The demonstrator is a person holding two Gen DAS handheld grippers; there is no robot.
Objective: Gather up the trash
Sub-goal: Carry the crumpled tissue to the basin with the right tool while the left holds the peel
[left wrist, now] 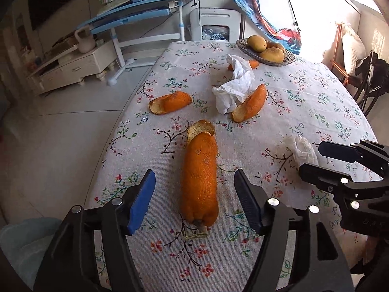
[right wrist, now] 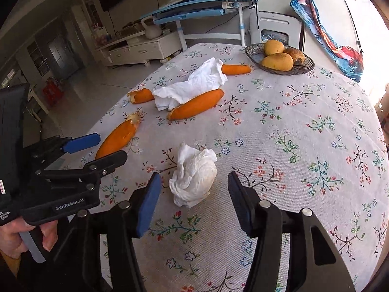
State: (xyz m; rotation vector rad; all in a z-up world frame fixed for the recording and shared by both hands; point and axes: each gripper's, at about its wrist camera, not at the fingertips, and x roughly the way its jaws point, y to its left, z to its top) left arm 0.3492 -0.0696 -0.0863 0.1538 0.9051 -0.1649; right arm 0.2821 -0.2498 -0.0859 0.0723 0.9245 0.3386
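A long orange peel (left wrist: 200, 177) lies on the floral tablecloth between the jaws of my left gripper (left wrist: 194, 180), which is open; its blue pads stand apart from the peel on both sides. A small crumpled white tissue (right wrist: 194, 177) sits between the jaws of my right gripper (right wrist: 194, 182), also open and not touching it. In the right wrist view the left gripper (right wrist: 111, 146) straddles the near end of the same peel (right wrist: 119, 141). Farther back lie two more peels (left wrist: 170, 102) (left wrist: 250, 103), a larger crumpled tissue (left wrist: 234, 85) and a small peel (left wrist: 254, 63).
A dark wicker basket (right wrist: 251, 53) with mangoes stands at the far end of the table (right wrist: 304, 133). The table's left edge drops to a tiled floor. Beyond it are a blue desk (left wrist: 136, 12), a low white cabinet and a white appliance. A person's hand (right wrist: 14, 238) holds the left gripper's handle.
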